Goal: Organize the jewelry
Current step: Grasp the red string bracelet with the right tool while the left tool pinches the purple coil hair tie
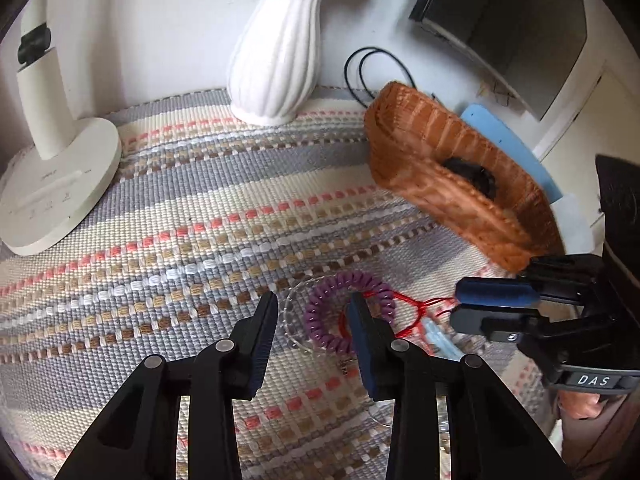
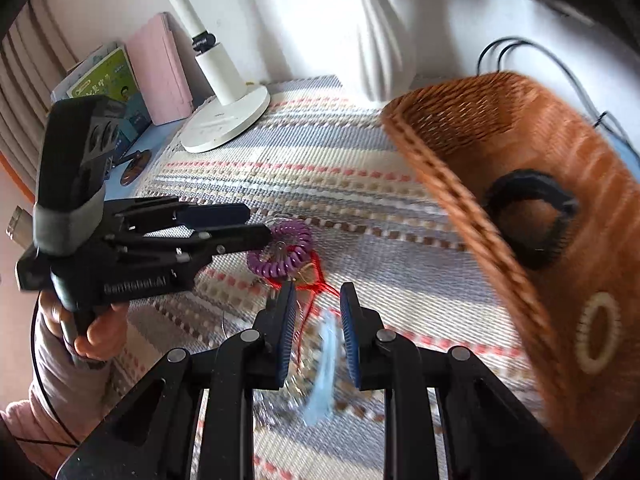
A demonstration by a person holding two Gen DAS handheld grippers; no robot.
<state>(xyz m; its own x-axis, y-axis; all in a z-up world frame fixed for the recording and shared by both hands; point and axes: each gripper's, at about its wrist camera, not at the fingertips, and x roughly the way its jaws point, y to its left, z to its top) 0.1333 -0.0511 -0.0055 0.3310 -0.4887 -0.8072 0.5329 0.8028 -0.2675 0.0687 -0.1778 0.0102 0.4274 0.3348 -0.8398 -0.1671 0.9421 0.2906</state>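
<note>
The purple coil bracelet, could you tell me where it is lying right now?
The purple coil bracelet lies on the striped mat, between the left gripper fingertips and beside the red cord.

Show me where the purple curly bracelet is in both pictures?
Left wrist view: the purple curly bracelet lies low and middle on the striped mat, just past the left gripper.
Right wrist view: middle, slightly left, at the left gripper's tip.
Shared landmark: the woven basket, on its right.

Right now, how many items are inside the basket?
2: a black band mid-basket and a white ring nearer the right gripper's camera. The near wall may hide more.
</note>
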